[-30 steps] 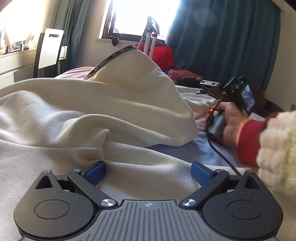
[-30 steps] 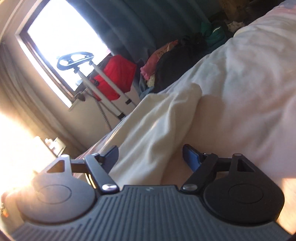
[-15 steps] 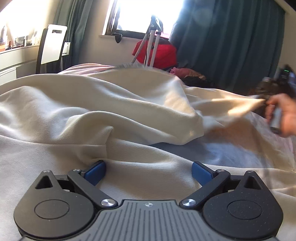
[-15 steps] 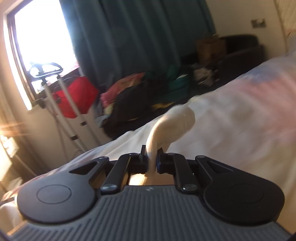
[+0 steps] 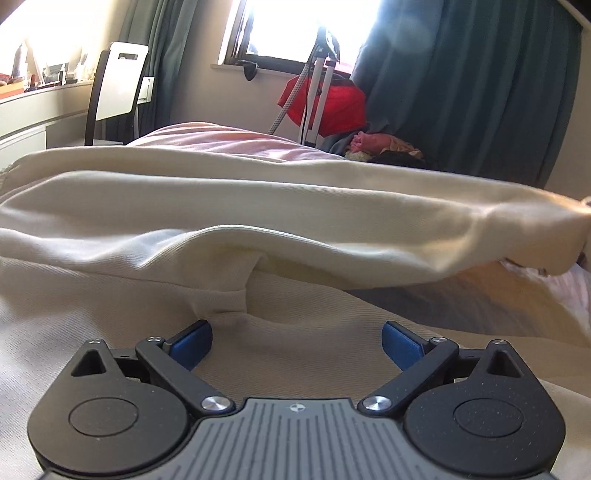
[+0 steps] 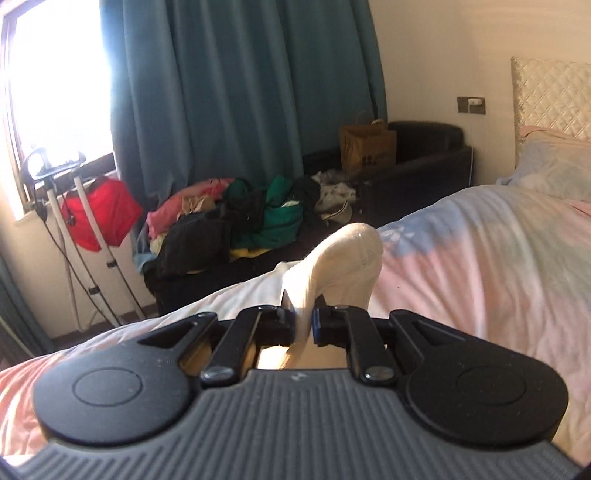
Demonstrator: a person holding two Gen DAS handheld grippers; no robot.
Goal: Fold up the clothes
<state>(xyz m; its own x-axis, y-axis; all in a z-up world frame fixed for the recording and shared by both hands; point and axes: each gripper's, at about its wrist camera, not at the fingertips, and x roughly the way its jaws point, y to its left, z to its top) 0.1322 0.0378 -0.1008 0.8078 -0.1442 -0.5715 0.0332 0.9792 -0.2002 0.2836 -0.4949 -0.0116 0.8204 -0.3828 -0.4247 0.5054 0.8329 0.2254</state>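
- The cream garment lay spread across the bed, covering most of the bedding seen from the left wrist camera.
- The left gripper sat low over the near part of the garment, jaws set wide apart and holding nothing; cloth lay between and beneath the blue fingertips.
- One long part of the garment was stretched level across the left view, from the left edge of the bed toward the right, raised clear of the bedding at its right end, with shadow under it.
- A seam and a pucker in the cloth showed just ahead of the left gripper.
- The right gripper was closed tight on a bunched end of the cream garment; the cloth rose from between the jaws and curled over above them.
- The right gripper was held above the bed, with pink, blue and white bedding beneath and beyond it.
- A pillow and a quilted headboard stood at the far right end of the bed.
- Beyond the bed: teal curtains, a bright window, a white stand carrying a red cloth, a heap of mixed clothes on the floor, a brown paper bag on a dark seat.
- A chair stood at the left of the room beside a ledge.
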